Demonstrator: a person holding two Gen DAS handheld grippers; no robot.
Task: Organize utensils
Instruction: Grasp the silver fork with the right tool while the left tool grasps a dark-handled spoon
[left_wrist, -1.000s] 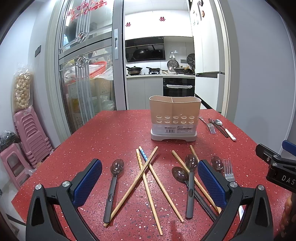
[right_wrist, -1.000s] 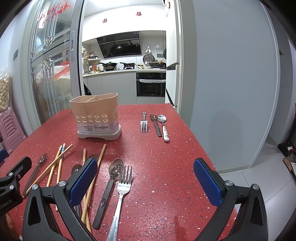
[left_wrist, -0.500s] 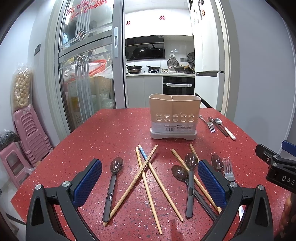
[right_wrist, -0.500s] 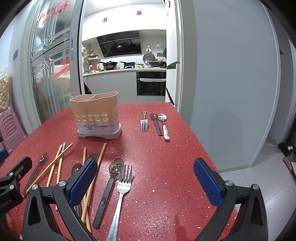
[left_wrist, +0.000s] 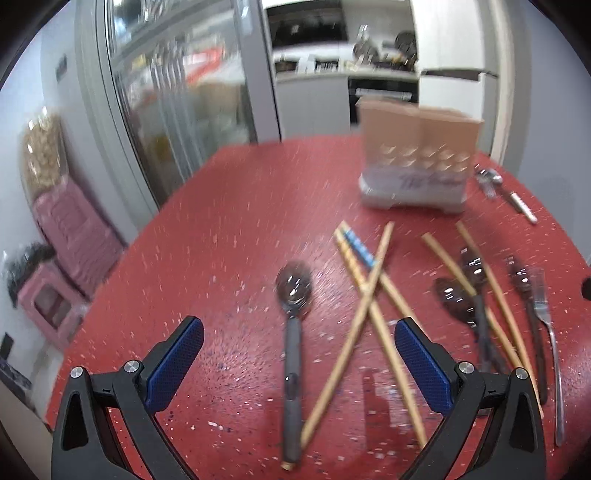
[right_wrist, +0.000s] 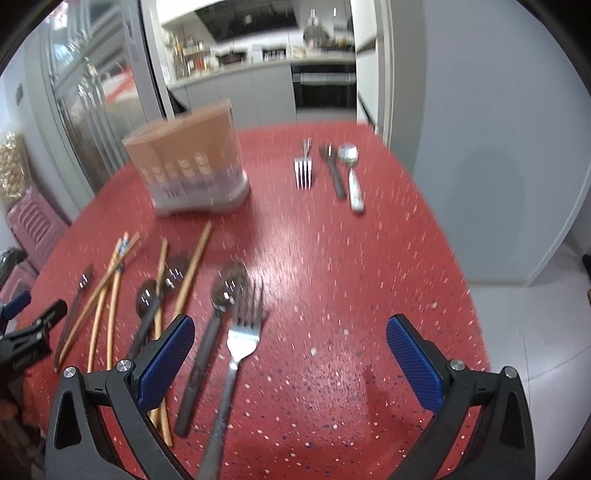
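Observation:
A beige utensil holder stands on the red speckled table; it also shows in the right wrist view. My left gripper is open and empty, low over a dark spoon that lies between its fingers, beside crossed wooden chopsticks. More dark spoons and a steel fork lie to the right. My right gripper is open and empty above a steel fork and a dark spoon.
A fork, a dark spoon and a white-handled spoon lie at the far right of the table. Pink stools stand left of the table. The table edge drops to the floor on the right.
Both grippers have tilted down and moved forward toward the table. The left one has shifted left over the lone dark spoon. Both views are motion-blurred.

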